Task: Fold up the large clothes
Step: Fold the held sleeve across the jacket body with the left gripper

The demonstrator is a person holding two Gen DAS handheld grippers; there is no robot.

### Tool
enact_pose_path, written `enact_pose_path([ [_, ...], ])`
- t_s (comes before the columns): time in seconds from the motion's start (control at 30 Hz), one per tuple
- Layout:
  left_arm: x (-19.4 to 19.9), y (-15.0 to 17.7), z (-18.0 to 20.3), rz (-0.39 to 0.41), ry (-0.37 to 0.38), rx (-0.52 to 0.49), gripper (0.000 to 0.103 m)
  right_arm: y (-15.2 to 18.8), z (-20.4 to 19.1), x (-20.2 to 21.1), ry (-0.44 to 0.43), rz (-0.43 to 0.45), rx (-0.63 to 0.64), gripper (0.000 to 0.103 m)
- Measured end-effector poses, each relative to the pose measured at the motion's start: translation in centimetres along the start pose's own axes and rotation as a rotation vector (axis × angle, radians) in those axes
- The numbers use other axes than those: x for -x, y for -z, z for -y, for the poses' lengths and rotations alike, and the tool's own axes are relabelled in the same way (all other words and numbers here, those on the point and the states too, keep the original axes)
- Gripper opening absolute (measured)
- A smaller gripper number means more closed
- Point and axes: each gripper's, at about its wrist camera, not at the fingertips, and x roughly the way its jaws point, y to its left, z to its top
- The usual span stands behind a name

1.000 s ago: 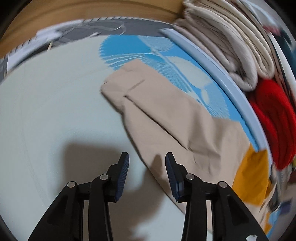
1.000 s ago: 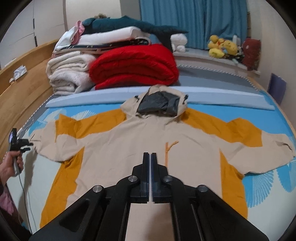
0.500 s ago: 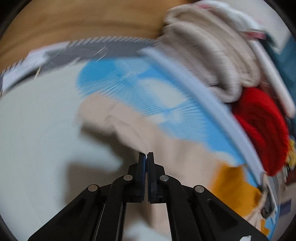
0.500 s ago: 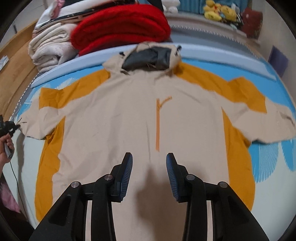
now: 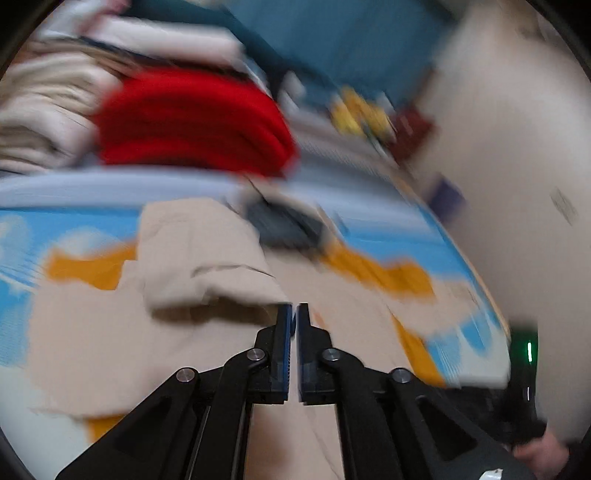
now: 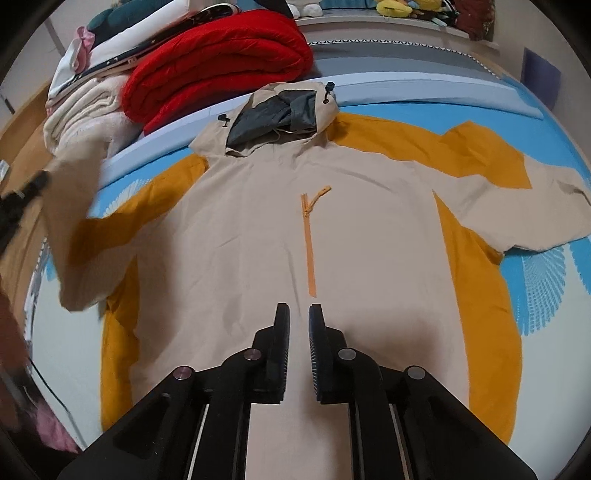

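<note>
A large beige and orange hooded jacket [image 6: 369,229] lies front up on the bed, hood [image 6: 273,114] toward the far side. My left gripper [image 5: 294,314] is shut on the beige left sleeve [image 5: 207,258] and holds it lifted over the jacket body; the view is blurred. In the right wrist view the raised sleeve [image 6: 70,221] is at far left with the left gripper [image 6: 18,206] beside it. My right gripper [image 6: 299,314] is over the jacket's lower front, just below the orange zipper [image 6: 309,243], its jaws a narrow gap apart and empty.
A red folded blanket [image 6: 218,66] and a stack of cream bedding [image 6: 88,114] sit at the far left of the bed. Plush toys [image 6: 406,7] line the far shelf. The blue patterned sheet [image 6: 535,280] shows at right. A wooden bed frame [image 6: 22,147] runs along the left.
My left gripper closed on the sleeve end and swung it up and inward over the jacket. My right gripper opened, then narrowed to a small gap, moving lower over the jacket front.
</note>
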Motion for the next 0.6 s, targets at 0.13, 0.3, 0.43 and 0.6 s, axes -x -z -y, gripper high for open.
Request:
enact_pose_path([
  [0.13, -0.5, 1.9, 1.8, -0.166, -0.126, -0.087, 0.025, -0.2, 0.3, 0.3, -0.015, 0.0, -0.009, 0.024],
  [0.3, 6.9, 0.7, -2.3, -0.115, -0.348, 0.149, 0.026, -0.3, 0.4, 1.1, 0.003, 0.041, 0.006, 0.019],
  [0.43, 9.3, 2.3, -6.4, -0.008, -0.471, 0.274, 0.034, -0.5, 0.5, 0.9, -0.018, 0.05, -0.024, 0.015],
  [0.6, 5.5, 2.3, -8.4, -0.131, -0.547, 0.204, 0.031, -0.8, 1.8, -1.3, -0.041, 0.006, -0.105, 0.023],
])
